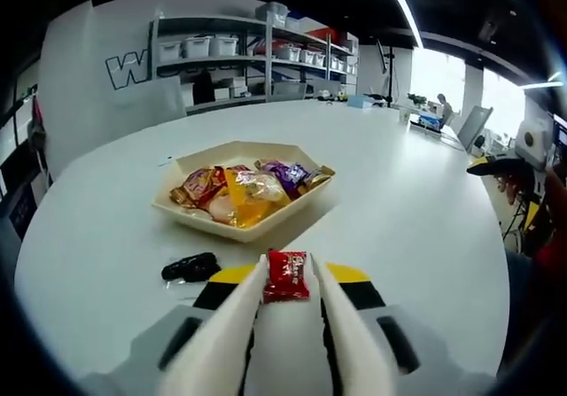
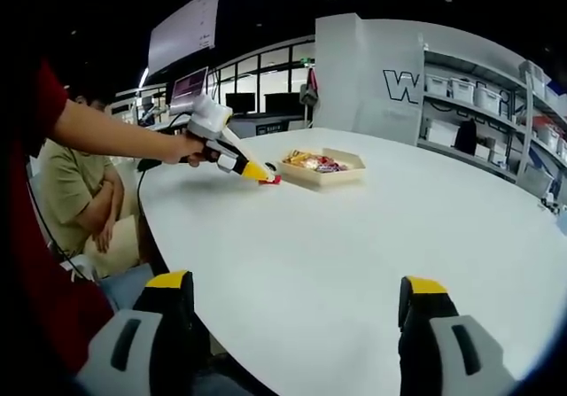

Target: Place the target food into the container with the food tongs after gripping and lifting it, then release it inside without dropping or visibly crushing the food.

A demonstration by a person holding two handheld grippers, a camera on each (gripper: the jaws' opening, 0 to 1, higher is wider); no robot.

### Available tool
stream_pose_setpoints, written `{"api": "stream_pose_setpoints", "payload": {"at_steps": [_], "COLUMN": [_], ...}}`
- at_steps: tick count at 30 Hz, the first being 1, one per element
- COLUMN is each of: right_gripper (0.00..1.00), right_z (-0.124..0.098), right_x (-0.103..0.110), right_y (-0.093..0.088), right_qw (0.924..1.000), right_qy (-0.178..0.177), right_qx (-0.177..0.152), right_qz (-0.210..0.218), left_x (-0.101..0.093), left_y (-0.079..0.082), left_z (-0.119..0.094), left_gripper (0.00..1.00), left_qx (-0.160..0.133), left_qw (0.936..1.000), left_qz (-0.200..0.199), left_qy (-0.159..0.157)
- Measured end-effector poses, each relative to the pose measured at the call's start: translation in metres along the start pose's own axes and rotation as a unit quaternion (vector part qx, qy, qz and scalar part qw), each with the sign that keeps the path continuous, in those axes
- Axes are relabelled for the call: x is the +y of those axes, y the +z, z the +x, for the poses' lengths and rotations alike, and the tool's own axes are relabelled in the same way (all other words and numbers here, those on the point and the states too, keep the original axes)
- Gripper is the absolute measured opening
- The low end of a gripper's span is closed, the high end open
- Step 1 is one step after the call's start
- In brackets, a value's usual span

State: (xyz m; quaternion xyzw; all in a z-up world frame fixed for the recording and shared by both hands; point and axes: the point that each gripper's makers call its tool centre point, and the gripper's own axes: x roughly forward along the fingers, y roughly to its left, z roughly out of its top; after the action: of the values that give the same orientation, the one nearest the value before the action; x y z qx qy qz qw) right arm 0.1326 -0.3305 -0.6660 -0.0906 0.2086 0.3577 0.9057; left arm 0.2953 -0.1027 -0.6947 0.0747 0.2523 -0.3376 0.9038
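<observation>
A red snack packet [image 1: 287, 276] sits between the tips of white food tongs [image 1: 232, 325]. My left gripper [image 1: 291, 275] is shut on the tongs, its yellow-tipped jaws pressing their arms from outside. The packet is just in front of a beige tray [image 1: 182, 208] that holds several wrapped snacks [image 1: 244, 188]. I cannot tell whether the packet rests on the white table or hangs just above it. In the right gripper view a hand holds the left gripper [image 2: 226, 157] with the packet [image 2: 275, 180] beside the tray [image 2: 335, 179]. My right gripper [image 2: 297, 294] is open and holds nothing, far from them.
A small black object [image 1: 189, 267] lies on the round white table [image 1: 416, 219], left of the tongs. A person in a green shirt [image 2: 75, 192] sits at the table's edge. Another person [image 1: 523, 192] sits at the right. Shelves with bins [image 1: 257, 55] stand behind.
</observation>
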Motion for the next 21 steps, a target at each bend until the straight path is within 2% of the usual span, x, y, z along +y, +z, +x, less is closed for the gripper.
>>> {"api": "stream_pose_setpoints", "payload": {"at_steps": [7,14,21], "right_gripper": [0.95,0.94,0.95], "right_z": [0.000,0.001,0.000], "right_x": [-0.001,-0.001,0.000], "right_y": [-0.002,-0.002,-0.004], "right_qw": [1.0000,1.0000,1.0000], "right_qy": [-0.001,-0.002,-0.001], "right_qx": [0.003,0.006,0.005], "right_qz": [0.000,-0.003,-0.002], "left_x": [0.008,0.007,0.008], "left_y": [-0.002,0.000,0.011], "left_z": [0.000,-0.001,-0.006], "left_gripper": [0.17,0.17,0.18], "left_qx": [0.001,0.003,-0.012], "left_qw": [0.9998,0.9998,0.9997], "left_qz": [0.012,0.015,0.011], "left_qy": [0.016,0.016,0.019]}}
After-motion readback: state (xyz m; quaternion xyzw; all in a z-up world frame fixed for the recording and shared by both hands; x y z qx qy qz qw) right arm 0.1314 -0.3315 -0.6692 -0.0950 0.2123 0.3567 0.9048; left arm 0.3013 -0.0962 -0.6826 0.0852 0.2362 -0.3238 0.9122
